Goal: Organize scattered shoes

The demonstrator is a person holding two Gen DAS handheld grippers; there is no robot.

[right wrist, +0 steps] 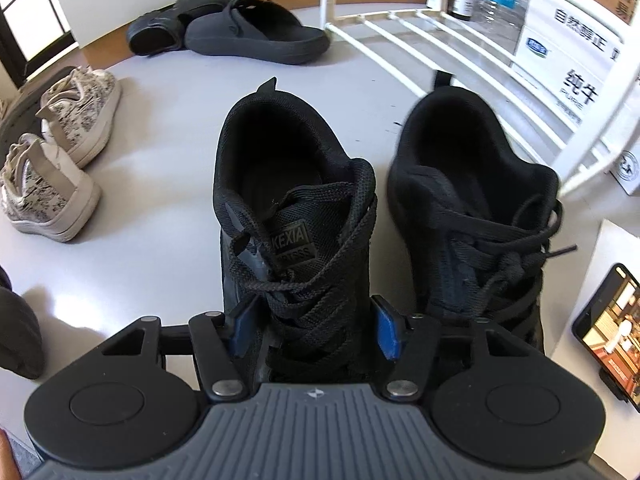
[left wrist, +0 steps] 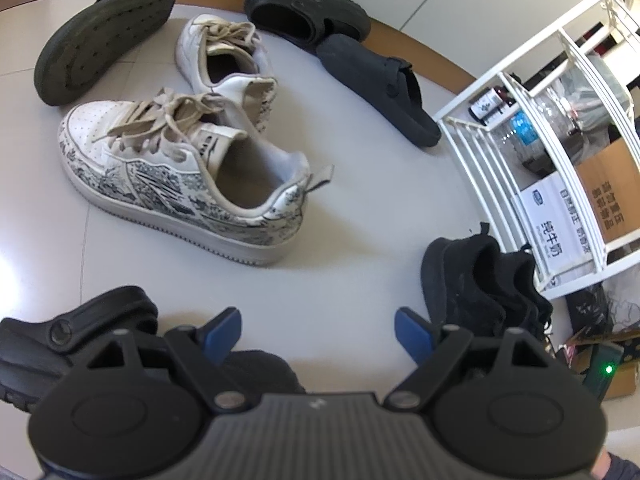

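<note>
My right gripper (right wrist: 315,330) is shut on the laced front of a black sneaker (right wrist: 288,184), one blue pad against each side. Its mate (right wrist: 472,200) stands just to the right, beside the white rack (right wrist: 400,64). In the left wrist view this black pair (left wrist: 480,280) sits by the rack's corner. My left gripper (left wrist: 318,334) is open above bare floor with nothing between its fingers. Ahead of it lie two white patterned sneakers (left wrist: 180,176) (left wrist: 224,64). Both white sneakers (right wrist: 80,108) (right wrist: 44,196) show at the left of the right wrist view.
A black clog (left wrist: 308,12) and a dark slipper (left wrist: 380,88) lie by the far wall; another dark shoe (left wrist: 104,40) lies sole-up at the far left. One black clog (left wrist: 60,340) sits beside my left fingers. The rack (left wrist: 500,184) holds bottles and boxes. A phone (right wrist: 608,328) stands right.
</note>
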